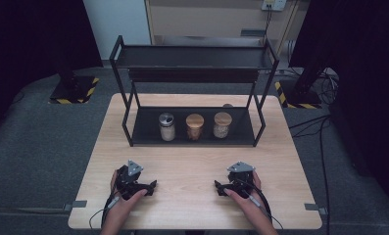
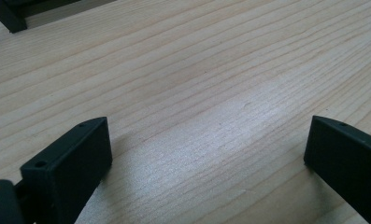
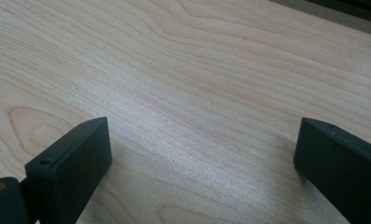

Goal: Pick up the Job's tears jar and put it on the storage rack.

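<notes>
High view: left gripper [image 1: 152,186] and right gripper [image 1: 218,186] on desk [image 1: 192,161], jaws open, empty. Risk: careless reach topples jars [image 1: 194,127] off rack [image 1: 194,125].

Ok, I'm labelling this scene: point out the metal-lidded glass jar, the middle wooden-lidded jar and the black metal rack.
Metal-lidded glass jar [image 1: 167,127]: high view, glass body.
Middle wooden-lidded jar [image 1: 194,120]: high view, wooden lid.
Black metal rack [image 1: 126,117]: high view, front left post.
</notes>
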### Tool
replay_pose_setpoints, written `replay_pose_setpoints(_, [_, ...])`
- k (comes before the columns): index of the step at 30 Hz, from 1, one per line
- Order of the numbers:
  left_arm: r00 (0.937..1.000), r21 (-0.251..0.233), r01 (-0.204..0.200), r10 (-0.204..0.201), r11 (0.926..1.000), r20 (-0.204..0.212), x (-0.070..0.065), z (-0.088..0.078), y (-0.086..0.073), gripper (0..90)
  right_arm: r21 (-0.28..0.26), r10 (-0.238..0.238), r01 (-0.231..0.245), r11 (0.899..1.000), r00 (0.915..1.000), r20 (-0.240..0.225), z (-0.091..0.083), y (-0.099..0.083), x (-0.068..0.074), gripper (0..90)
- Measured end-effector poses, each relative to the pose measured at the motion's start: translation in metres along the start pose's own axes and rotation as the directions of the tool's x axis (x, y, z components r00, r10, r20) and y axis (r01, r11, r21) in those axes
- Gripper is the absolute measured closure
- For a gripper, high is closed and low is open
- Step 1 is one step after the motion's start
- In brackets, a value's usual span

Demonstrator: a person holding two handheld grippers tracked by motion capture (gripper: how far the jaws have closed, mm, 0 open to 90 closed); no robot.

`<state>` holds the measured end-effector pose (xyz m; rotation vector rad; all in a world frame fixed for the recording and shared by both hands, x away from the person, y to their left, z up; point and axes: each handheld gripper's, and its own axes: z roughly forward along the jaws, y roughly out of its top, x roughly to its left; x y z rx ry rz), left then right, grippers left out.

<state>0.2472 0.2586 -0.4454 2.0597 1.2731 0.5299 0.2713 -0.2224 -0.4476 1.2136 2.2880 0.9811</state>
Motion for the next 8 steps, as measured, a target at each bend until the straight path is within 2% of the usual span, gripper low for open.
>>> replay_pose_setpoints(8, [1.0000, 0.000, 0.000, 0.000, 1.0000, 0.000, 0.0000, 0.0000, 0.0000, 0.0, 0.003, 0.008, -0.008, 1.000, 1.0000, 0.004, 0.0002, 0.0003, 0.0006, 3.3])
